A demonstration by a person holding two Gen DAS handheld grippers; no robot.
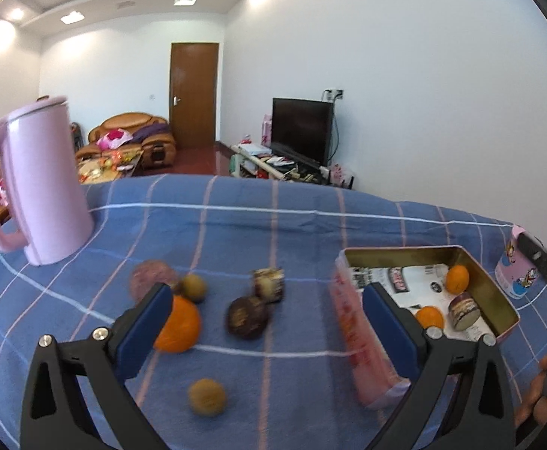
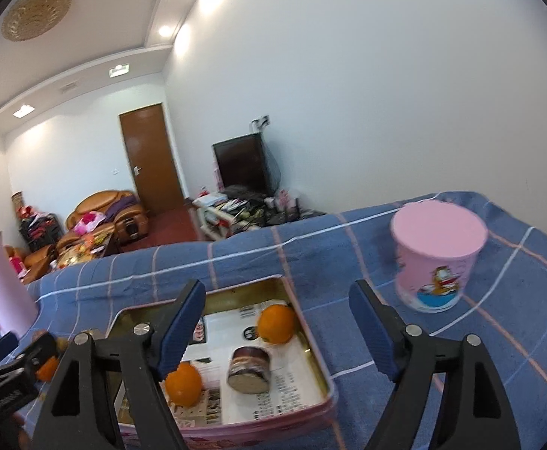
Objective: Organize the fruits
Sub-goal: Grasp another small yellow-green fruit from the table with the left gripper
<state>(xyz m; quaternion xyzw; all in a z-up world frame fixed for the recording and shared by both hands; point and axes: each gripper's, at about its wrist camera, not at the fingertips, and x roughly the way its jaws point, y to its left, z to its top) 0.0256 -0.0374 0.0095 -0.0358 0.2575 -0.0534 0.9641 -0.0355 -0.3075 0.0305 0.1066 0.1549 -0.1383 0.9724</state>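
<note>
Fruits split: two oranges (image 2: 276, 323) and a dark cut piece (image 2: 249, 369) sit in the pink tin (image 2: 312, 341); the rest lie loose on the blue checked cloth (image 1: 273, 232). Left gripper (image 1: 267, 332) gapes, empty, above a dark fruit (image 1: 247, 317). Right gripper (image 2: 277, 332) spread, empty, over tin. Pink kettle (image 1: 44, 187) stands far left, pink cup (image 2: 436, 258) right of tin.

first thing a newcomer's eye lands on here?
Likely the pink tin on the blue checked cloth, holding two oranges and a dark round item. Next, the pink kettle at far left, with fruit scattered beside it, including a big orange.
</note>
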